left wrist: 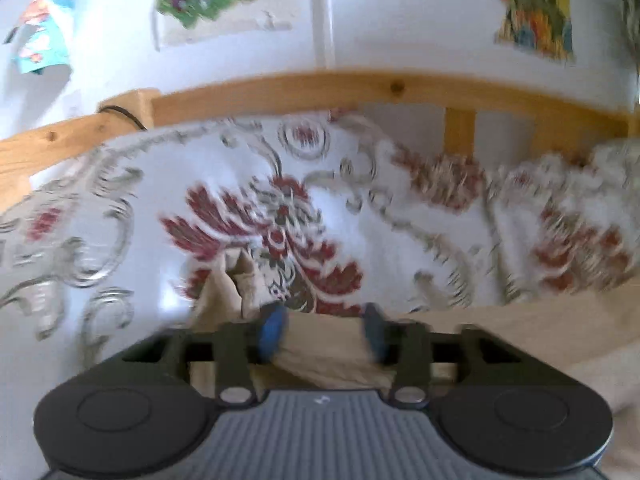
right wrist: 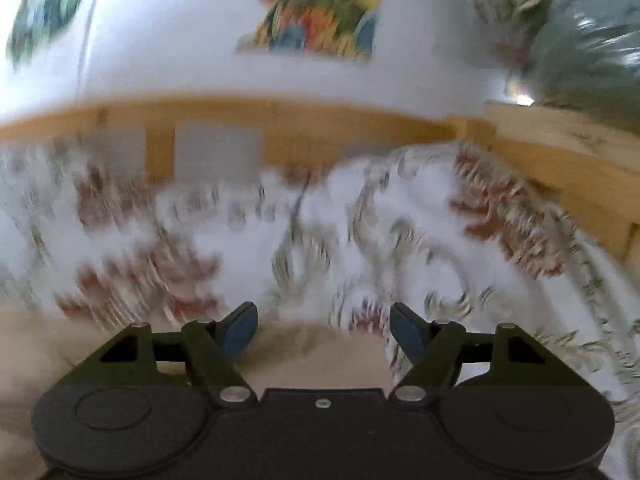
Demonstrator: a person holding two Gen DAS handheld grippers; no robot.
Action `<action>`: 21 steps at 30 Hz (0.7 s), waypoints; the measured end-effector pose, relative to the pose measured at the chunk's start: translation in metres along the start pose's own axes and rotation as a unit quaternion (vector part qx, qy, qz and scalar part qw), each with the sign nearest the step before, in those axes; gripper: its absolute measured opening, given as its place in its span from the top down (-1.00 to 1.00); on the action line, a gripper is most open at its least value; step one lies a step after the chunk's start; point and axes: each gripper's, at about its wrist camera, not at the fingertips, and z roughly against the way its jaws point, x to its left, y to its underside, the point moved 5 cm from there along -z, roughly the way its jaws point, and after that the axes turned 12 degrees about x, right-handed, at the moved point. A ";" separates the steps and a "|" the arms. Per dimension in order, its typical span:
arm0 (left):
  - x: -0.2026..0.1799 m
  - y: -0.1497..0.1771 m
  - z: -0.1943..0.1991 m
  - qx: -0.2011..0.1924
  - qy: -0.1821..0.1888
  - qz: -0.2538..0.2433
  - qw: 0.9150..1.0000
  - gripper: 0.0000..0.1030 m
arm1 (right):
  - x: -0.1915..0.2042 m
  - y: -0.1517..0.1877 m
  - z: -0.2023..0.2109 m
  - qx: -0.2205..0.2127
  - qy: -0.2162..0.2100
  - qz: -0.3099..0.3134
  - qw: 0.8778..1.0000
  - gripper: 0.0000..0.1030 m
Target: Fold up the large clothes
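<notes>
One beige garment (left wrist: 332, 356) is the whole business here, a large soft piece spread low across the bed, on top of the floral bedspread (left wrist: 200, 208) with its red and grey scrolls. Taking the garment as the landmark, the left claw (left wrist: 324, 330) sits right at its edge with a bunched fold of the cloth lying between its blue pads (left wrist: 272, 330); the pads stand a little apart with fabric filling the gap, and through the blur I cannot tell whether they actually pinch it or merely straddle it. A crumpled corner of the garment rises just beyond the left pad, which suggests to me that the cloth is gathered there so an edge can be lifted and carried over. The right claw (right wrist: 324, 330) hovers over another stretch of the same garment, its two fingers spread wide with nothing between them, presumably placed to take a second hold so the fold comes up evenly. Beyond the garment the bedspread runs to a wooden bed rail (left wrist: 320, 88), and behind that rail is a white wall with colourful pictures (left wrist: 536, 12) stuck to it. Both views are smeared, so finer detail is lost. The fold looks barely begun.
</notes>
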 end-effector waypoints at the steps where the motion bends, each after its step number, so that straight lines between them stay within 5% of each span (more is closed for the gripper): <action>1: -0.002 -0.001 0.013 -0.013 0.004 -0.004 1.000 -0.21 | 0.005 -0.004 0.014 0.005 -0.026 0.002 1.000 -0.52; 3: -0.011 0.002 0.040 -0.039 0.021 -0.022 0.999 -0.24 | 0.019 -0.001 0.042 0.011 -0.090 0.007 0.996 -0.59; 6: -0.030 0.018 0.061 -0.041 0.120 -0.048 0.991 -0.27 | 0.045 0.020 0.068 0.025 -0.150 0.047 0.987 -0.66; 12: -0.053 0.070 0.043 0.020 0.116 -0.100 0.988 -0.25 | 0.072 0.080 0.067 0.021 -0.075 0.174 0.982 -0.68; 18: -0.042 0.067 0.032 0.044 0.132 -0.063 0.988 -0.37 | 0.066 0.082 0.057 0.031 -0.080 0.146 0.985 -0.66; 21: -0.028 0.067 0.054 0.025 0.135 -0.044 0.990 -0.38 | 0.051 0.071 0.070 0.013 -0.081 0.112 0.990 -0.63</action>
